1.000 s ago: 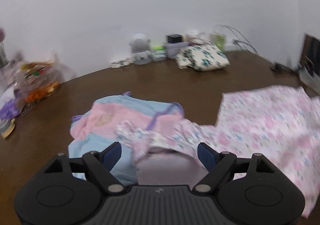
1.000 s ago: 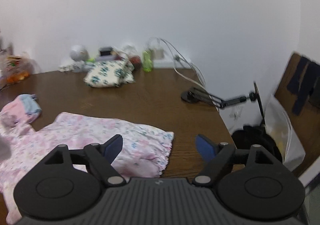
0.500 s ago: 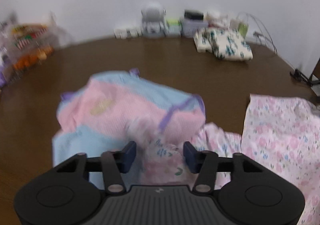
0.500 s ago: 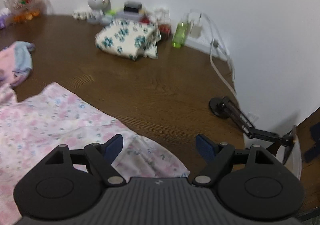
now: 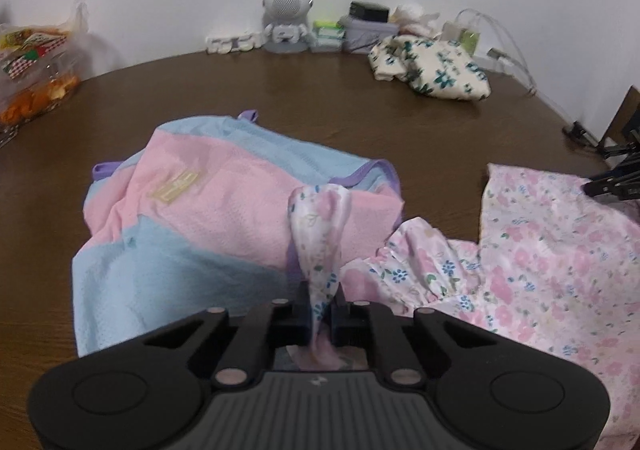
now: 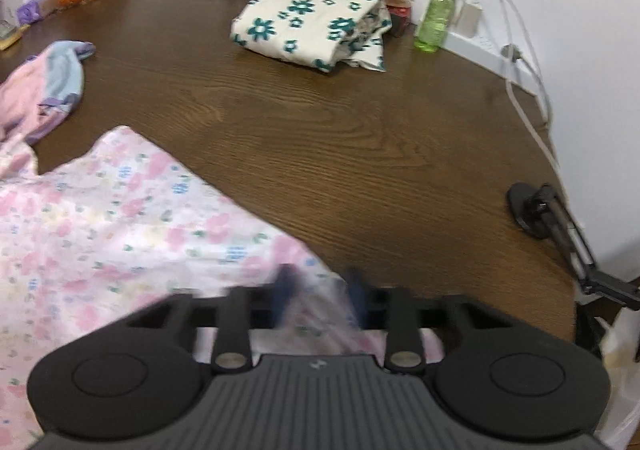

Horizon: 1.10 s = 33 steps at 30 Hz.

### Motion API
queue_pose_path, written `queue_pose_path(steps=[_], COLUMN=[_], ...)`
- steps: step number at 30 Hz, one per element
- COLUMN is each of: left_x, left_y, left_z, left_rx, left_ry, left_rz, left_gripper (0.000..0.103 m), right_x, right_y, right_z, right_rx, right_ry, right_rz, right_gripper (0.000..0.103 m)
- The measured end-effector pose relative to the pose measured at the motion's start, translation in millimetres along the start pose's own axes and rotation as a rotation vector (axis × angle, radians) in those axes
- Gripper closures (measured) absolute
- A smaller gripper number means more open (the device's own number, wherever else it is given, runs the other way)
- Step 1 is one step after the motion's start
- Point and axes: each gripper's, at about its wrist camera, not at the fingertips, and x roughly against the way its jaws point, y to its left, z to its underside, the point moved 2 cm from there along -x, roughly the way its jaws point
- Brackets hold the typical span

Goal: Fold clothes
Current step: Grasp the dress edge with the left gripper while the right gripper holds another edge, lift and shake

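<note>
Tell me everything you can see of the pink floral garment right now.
The pink floral garment is thin, silky-looking cloth with pink and blue flowers, spread rumpled on the brown table. One gathered end is pinched in the left tongs, overlapping the pink-and-blue top. The right tongs, blurred, straddle its other corner.
</note>
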Motion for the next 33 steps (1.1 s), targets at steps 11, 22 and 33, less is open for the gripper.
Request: queue_pose_path(steps=[11,22,33], left_x=[35.7,51.7,51.4], left_y=[-8.6,-21.6,-26.3], left_z=[-15.8,-36.5,-44.4], left_rx=[-0.015,-0.043,-0.053], left_ry=[-0.142,-0.255,-0.309], left_rz=[-0.009,0.000,-0.029], left_gripper=[0.096,0.096,0.096], right_x=[38.7,71.3,76.7], right_y=[3.0,0.7,3.4], right_z=[0.4,-1.9,-20.9], right_rx=[0.009,0.026,0.037], right_ry=[-0.122,-0.237,-0.305], right_rz=[0.105,0.206,0.284], right_gripper=[0.099,0.099,0.099])
